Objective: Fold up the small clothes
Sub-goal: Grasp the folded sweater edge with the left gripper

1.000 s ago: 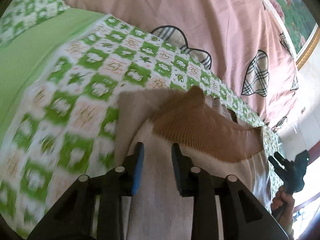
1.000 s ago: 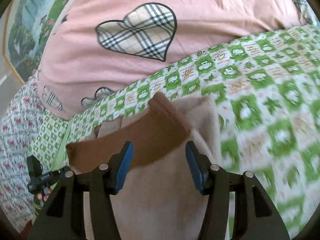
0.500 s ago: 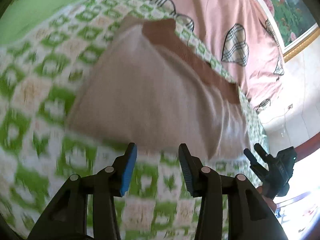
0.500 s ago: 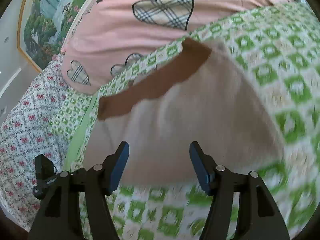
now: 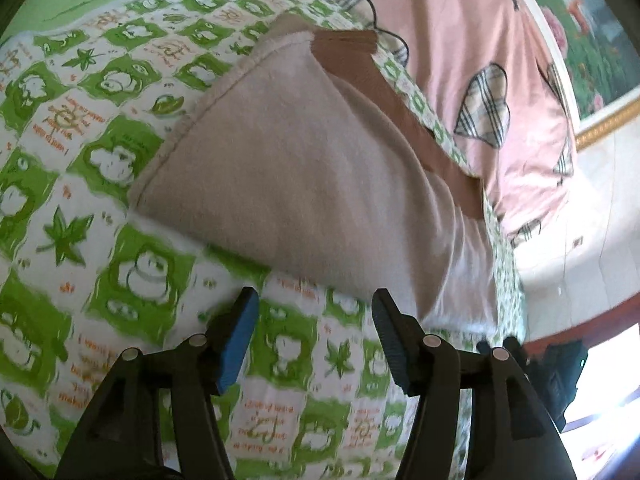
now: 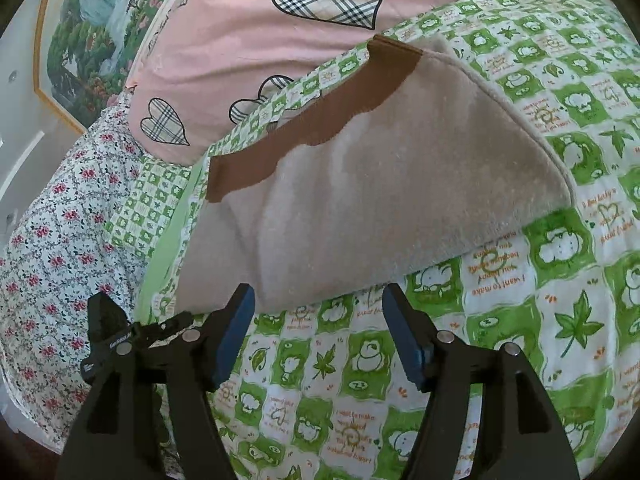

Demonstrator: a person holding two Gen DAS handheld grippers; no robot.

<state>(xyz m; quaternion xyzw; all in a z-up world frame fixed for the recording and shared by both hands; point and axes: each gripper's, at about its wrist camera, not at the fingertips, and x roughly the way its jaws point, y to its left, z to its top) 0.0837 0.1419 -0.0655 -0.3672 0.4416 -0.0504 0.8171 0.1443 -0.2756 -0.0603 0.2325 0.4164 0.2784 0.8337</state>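
Note:
A beige garment point(image 5: 320, 184) with a brown waistband point(image 5: 384, 80) lies folded flat on the green-and-white patterned bedspread point(image 5: 120, 272). It also shows in the right wrist view point(image 6: 400, 184), brown band point(image 6: 304, 136) at its far edge. My left gripper point(image 5: 314, 320) is open and empty, just short of the garment's near edge. My right gripper point(image 6: 316, 312) is open and empty, also just short of the near edge. The left gripper point(image 6: 116, 332) appears at lower left in the right wrist view.
A pink quilt with plaid hearts point(image 6: 280, 28) lies behind the garment. A floral sheet point(image 6: 52, 224) is at the left. A framed landscape picture point(image 6: 92, 20) hangs on the wall. The other gripper point(image 5: 560, 376) shows at lower right in the left wrist view.
Both grippers have pulled back from over the garment to beyond its near edge and opened wider. The garment now lies flat with its band at the far side.

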